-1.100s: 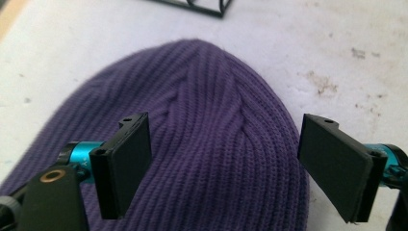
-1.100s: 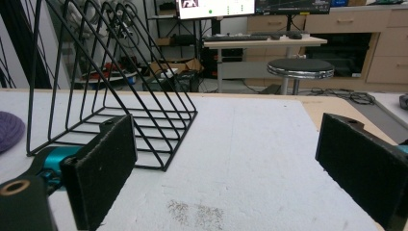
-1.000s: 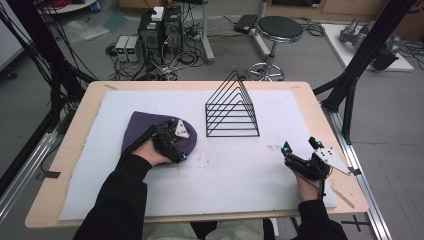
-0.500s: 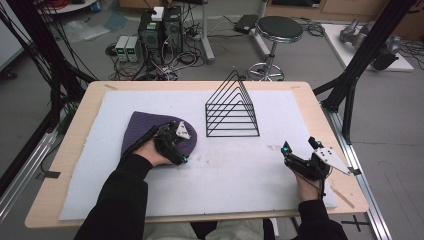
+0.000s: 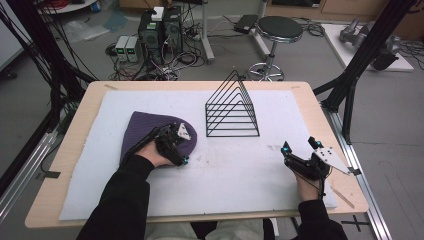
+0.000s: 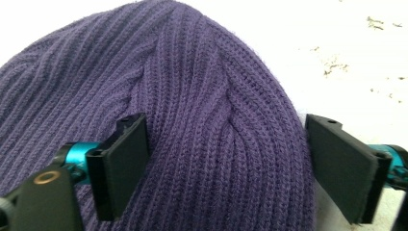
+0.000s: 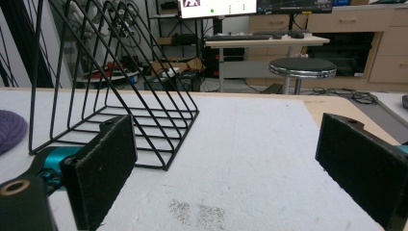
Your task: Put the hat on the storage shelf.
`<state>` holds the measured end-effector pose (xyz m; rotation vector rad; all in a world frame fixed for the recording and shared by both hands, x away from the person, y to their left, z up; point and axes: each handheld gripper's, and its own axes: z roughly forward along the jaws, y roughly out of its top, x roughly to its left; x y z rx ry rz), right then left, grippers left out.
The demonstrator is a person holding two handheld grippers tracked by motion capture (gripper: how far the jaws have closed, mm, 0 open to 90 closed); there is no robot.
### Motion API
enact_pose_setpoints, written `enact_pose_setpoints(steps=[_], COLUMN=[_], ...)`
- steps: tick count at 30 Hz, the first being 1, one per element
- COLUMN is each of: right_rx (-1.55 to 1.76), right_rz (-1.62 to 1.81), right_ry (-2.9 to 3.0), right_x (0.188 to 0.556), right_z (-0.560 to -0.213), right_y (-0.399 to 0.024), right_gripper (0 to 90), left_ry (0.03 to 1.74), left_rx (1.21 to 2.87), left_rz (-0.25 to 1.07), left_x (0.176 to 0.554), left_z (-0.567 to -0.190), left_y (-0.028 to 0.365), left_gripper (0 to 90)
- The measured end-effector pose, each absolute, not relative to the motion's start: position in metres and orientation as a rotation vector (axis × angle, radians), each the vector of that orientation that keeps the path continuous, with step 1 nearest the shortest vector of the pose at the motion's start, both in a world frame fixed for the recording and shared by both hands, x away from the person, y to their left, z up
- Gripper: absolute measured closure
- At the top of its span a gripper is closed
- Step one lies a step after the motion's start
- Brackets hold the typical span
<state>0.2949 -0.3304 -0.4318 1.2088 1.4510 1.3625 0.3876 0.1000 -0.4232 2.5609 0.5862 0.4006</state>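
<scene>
Left gripper (image 6: 226,166) fingers spread astride the purple beanie (image 6: 192,115) (flat on mat); right gripper (image 7: 226,168) fingers spread, empty.

We see one upright obstacle on the white foam mat (image 5: 240,170): the black wire triangular file rack (image 5: 232,107) standing toward the far middle. The flat purple ribbed knit beanie (image 5: 150,132) covers the left part. Between them, and across the near middle and right, the mat lies open for passage.
</scene>
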Motion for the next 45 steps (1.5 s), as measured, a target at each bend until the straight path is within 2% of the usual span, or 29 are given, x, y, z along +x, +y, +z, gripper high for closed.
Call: enact_pose_setpoints(steps=[4, 5, 6, 9, 16, 22, 29, 35, 45], right_rx=[1.205, 1.205, 1.202, 1.203, 1.208, 1.206, 1.208, 1.209, 1.209], right_rz=[1.364, 1.364, 1.363, 1.368, 1.371, 1.373, 1.37, 1.37, 1.364], right_ry=[1.449, 1.449, 1.451, 1.453, 1.455, 1.453, 1.458, 1.458, 1.459], right_x=[0.295, 0.295, 0.295, 0.295, 0.295, 0.295, 0.295, 0.295, 0.296], right_z=[-0.432, -0.432, -0.432, -0.432, -0.432, -0.432, -0.432, -0.432, -0.432], right_y=[-0.331, -0.331, -0.331, -0.331, -0.33, -0.33, -0.331, -0.33, -0.33], right_gripper=[6.6, 6.6, 6.6, 6.5, 6.6, 6.6, 6.6, 6.6, 6.6], left_ry=[0.601, 0.613, 0.622, 0.643, 0.685, 0.674, 0.679, 0.678, 0.644], left_rx=[2.542, 2.537, 2.529, 2.522, 2.526, 2.519, 2.476, 2.384, 2.271], left_rz=[0.342, 0.333, 0.337, 0.374, 0.444, 0.528, 0.508, 0.566, 0.588], left_x=[0.39, 0.39, 0.39, 0.392, 0.391, 0.389, 0.388, 0.381, 0.373], left_z=[-0.423, -0.422, -0.422, -0.42, -0.416, -0.415, -0.409, -0.389, -0.366], left_y=[0.103, 0.103, 0.104, 0.107, 0.107, 0.106, 0.112, 0.124, 0.136], left_gripper=[32.3, 32.3, 41.0, 55.9, 75.5, 77.8, 77.8, 77.8, 77.8])
